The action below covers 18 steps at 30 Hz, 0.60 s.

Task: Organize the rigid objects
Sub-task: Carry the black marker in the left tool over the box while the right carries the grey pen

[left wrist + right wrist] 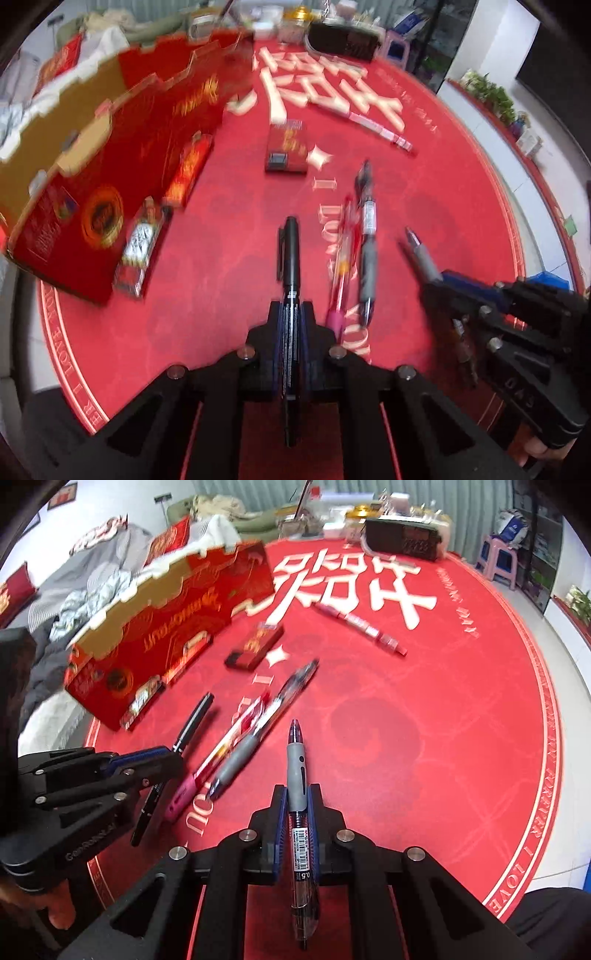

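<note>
Left gripper (291,314): jaws pressed together on a black marker pen (290,258), which runs lengthwise between the pads with its capped end pointing away from the camera, above the red table cover (424,192).

Right gripper (298,797): jaws pinching a grey-grip gel pen (297,775), tip forward, clear barrel and label trailing back toward the camera.

Between the two grippers, two pens lie side by side on the cover, touching or nearly so: a clear red pen with a pink grip (341,273) and a black gel pen with a grey grip (367,236).

Farther toward the middle of the cover lies a small red box with a black end (286,147). Beyond it, on the large pale characters printed on the cover, rests a red-and-clear pen (380,129), well apart from the others.

Along the left edge of the table stands a large red gift box (110,177) with a gold scalloped rim, tilted in view. Two narrow red packets (142,247) lie just beside its near wall.

At the far edge sits a dark rectangular case (406,535) among blurred clutter.
</note>
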### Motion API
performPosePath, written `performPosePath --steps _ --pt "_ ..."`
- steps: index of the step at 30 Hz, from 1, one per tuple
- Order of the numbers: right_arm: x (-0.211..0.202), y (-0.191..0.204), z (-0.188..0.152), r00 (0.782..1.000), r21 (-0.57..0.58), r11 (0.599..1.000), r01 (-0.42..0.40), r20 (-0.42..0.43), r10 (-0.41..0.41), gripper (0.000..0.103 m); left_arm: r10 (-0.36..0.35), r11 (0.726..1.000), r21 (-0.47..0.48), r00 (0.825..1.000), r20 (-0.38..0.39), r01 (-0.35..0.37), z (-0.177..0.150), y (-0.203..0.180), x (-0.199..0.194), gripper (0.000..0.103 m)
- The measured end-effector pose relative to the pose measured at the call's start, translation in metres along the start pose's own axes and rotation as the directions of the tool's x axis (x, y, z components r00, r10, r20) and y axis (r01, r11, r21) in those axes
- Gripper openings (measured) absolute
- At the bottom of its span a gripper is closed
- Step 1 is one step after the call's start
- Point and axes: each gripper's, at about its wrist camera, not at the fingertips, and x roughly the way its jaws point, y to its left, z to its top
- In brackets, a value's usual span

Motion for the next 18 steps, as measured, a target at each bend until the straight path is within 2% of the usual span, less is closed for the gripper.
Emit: performPosePath --steps 5,12,18 --pt "-0.006 0.002 0.002 1.000 -0.015 1.000 0.013 -0.008 -0.013 0.012 0.048 0.998 0.043 0.999 0.009 -0.048 -0.002 -0.009 -0.004 0.009" --pt "-0.011 0.004 0.004 0.999 -0.031 0.999 0.031 -0.015 -0.031 0.012 0.044 0.998 0.037 0.999 0.015 -0.045 -0.004 -0.006 -0.003 0.009" --pt "-0.028 0.010 0.016 0.999 -0.022 1.000 -0.009 0.046 0.010 0.012 0.074 0.997 0.020 0.995 0.064 -0.076 0.005 -0.005 -0.021 0.009"
